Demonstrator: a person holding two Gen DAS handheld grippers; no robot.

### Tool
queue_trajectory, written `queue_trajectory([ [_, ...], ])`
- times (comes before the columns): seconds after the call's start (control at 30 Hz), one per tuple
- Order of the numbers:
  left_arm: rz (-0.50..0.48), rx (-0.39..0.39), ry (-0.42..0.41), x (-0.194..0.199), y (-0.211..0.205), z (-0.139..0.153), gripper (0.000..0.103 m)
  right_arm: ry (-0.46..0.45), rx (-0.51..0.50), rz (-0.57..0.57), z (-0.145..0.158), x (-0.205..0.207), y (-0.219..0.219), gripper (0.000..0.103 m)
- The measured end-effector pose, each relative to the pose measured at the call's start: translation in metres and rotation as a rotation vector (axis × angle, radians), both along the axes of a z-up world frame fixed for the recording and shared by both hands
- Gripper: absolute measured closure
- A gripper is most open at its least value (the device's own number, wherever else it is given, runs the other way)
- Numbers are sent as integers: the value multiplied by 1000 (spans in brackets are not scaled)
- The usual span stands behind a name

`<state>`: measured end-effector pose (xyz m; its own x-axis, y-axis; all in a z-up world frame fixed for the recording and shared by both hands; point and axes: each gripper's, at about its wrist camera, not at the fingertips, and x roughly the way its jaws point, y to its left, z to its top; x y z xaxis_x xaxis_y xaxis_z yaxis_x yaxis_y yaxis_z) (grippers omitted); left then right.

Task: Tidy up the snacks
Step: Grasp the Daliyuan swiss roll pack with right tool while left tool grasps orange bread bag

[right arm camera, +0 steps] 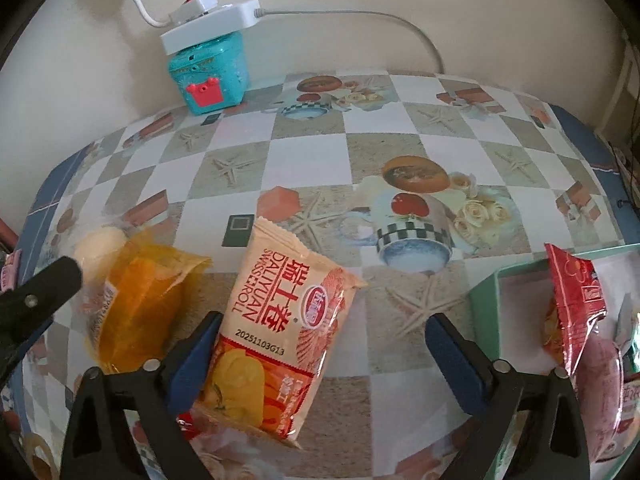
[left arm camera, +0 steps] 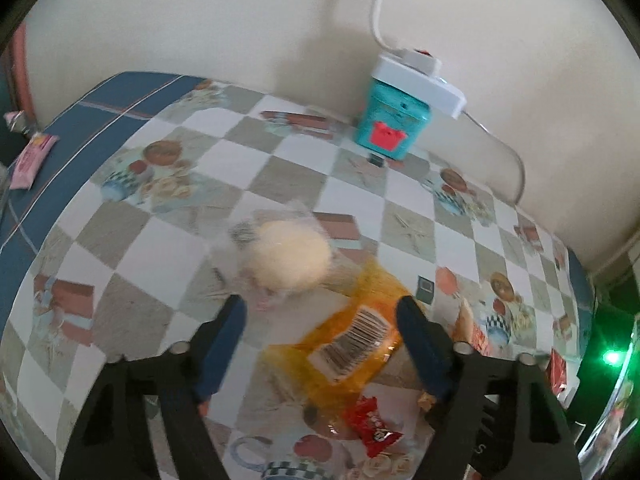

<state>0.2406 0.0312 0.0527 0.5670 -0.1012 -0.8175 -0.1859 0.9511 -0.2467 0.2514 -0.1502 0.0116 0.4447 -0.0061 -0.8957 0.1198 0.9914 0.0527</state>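
Nearest the right wrist camera, the right gripper (right arm camera: pixel 324 340) stood released, its blue pads (right arm camera: pixel 196 356) spread wide; the left pad lay against the edge of a Swiss-roll packet (right arm camera: pixel 280 320) flat on the checked tablecloth (right arm camera: pixel 400 144), with no pad pressing on it. The packet's wrapper read "DALIYUAN SWISSEROLL", carried large red Chinese characters and bore the stamped code "20251103G13". At the right edge a green-rimmed box (right arm camera: pixel 486 280) held a red packet (right arm camera: pixel 576 296), its print too distorted to read. In the left wrist view, the left gripper (left arm camera: pixel 320 316) hung released over an orange translucent packet (left arm camera: pixel 352 344) with a white barcode label, its jaws part-way apart and not touching the packet; a small red candy wrapper (left arm camera: pixel 372 428) lay nearer the camera, its writing illegible. Just beyond the orange packet lay a pale round bun in a clear wrapper (left arm camera: pixel 288 258), blurred. At the far wall stood a teal tin with a red clasp (left arm camera: pixel 390 128), topped by a white power strip (left arm camera: pixel 424 80). A pink packet (left arm camera: pixel 30 160) lay at the far left edge.
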Motion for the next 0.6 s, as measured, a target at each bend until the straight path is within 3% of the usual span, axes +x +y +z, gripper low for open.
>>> queue_trajectory([
  [0.23, -91, 31, 28, 5, -22, -8, 37, -14, 11, 8, -4, -3, -7, 27],
  [0.37, -129, 57, 51, 7, -31, -15, 38, -32, 4, 6, -3, -6, -10, 48],
  [0.6, -163, 79, 86, 10, -44, -30, 47, -45, 15, -2, -2, -9, -15, 53],
])
